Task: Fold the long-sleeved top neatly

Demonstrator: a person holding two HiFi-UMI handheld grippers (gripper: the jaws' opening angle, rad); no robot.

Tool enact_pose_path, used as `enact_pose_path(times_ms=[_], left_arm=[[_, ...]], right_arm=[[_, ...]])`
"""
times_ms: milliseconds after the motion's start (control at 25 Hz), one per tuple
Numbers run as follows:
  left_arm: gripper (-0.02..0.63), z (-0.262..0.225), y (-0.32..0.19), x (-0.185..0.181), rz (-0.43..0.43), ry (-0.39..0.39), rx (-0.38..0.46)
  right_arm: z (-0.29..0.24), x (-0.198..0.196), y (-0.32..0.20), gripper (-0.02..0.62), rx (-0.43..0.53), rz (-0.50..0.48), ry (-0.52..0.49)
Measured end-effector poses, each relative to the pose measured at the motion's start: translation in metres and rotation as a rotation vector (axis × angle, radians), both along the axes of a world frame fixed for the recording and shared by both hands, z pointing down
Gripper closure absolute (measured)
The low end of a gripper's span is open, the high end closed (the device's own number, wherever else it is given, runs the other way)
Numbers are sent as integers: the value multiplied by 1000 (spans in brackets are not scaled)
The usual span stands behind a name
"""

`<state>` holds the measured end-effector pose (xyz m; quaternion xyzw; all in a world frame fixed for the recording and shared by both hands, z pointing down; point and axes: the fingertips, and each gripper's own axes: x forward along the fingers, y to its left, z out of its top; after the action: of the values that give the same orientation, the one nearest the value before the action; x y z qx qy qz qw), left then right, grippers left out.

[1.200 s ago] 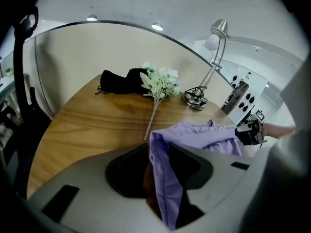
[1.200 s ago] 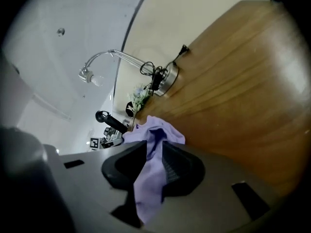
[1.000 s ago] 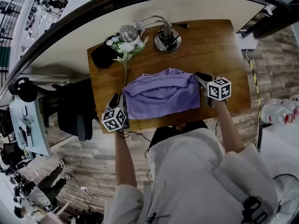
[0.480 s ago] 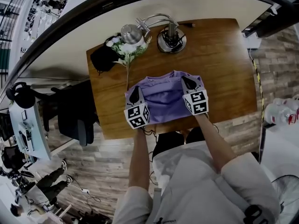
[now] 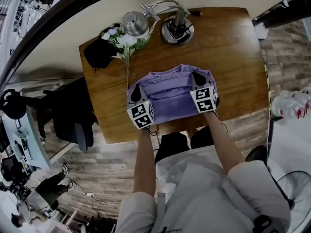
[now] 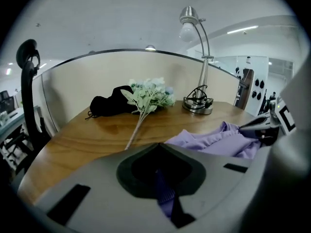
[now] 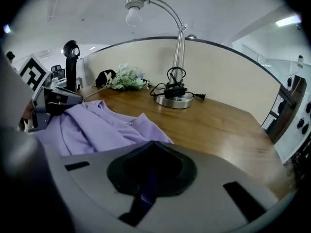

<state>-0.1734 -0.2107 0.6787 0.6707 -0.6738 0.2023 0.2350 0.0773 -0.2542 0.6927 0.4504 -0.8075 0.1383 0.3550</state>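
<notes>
Lamp (image 5: 177, 30); flowers (image 5: 121, 39); open tabletop (image 5: 238, 62) rightward

1. L gripper (image 5: 135, 93): tip on purple top (image 5: 170, 98), at its left edge.
2. R gripper (image 5: 198, 77): tip on the top's right edge.
3. Beyond both grippers: lamp (image 5: 177, 30) and flowers (image 5: 124, 40), on table (image 5: 228, 57).

Soft, even indoor light; strong fisheye bend in all your views.

Your head view runs dim and muted, the wooden table (image 5: 228, 57) bowing toward the rim, and the purple top (image 5: 170, 93) throws only faint shadows in its folds. In both gripper views black corners ring the picture, a ceiling strip light (image 7: 289, 21) glows near 2 o'clock, pale sheen lies on the wood, and the close foreground at 6 o'clock is soft, out of focus.
</notes>
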Motion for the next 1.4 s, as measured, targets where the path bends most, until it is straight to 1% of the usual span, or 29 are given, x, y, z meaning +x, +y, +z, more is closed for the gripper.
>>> enact_pose_path(times_ms=[80,160,240,320,400,480,560,640,760,880,960,1040,1120,1200,1280,1360,1400], left_arm=[[583,5,-1,2,6,-51,-33],[583,10,-2,2,7,-74,-70],[583,13,-2,2,7,-49,-98],[583,6,-1,0,10,1,-95],[581,-12,3,-1,18,30,-58],[581,-37,9,4,39,40,3],[581,-58,13,17,55,47,68],[581,-71,11,34,67,51,115],[581,-83,3,65,99,76,155],[581,-85,-14,91,119,104,172],[581,-79,-21,105,128,125,161],[582,-69,-24,121,137,155,131],[583,-56,-23,135,132,176,93],[583,-42,-21,142,116,156,55],[583,-25,-18,147,106,135,10],[583,-9,-15,148,111,119,-25],[583,-3,-14,148,119,106,-35]], right_arm=[[2,0,0,589,-1,11,25],[3,-1,1,588,-12,13,23],[-3,0,1,588,-34,37,-41],[-29,13,1,588,-21,128,-171],[-61,38,8,588,5,255,-308],[-75,66,25,588,-2,354,-392],[-73,91,49,581,-30,417,-413],[-63,109,74,578,-62,471,-421],[-51,123,107,575,-93,539,-424],[-44,123,120,565,-98,573,-435],[-37,119,129,553,-111,600,-461],[-33,118,139,504,-131,628,-491],[-31,119,148,483,-152,664,-527],[-29,120,156,433,-182,711,-581],[-26,120,162,400,-218,759,-647],[-21,116,166,397,-251,785,-691],[-19,114,167,390,-263,784,-689]])
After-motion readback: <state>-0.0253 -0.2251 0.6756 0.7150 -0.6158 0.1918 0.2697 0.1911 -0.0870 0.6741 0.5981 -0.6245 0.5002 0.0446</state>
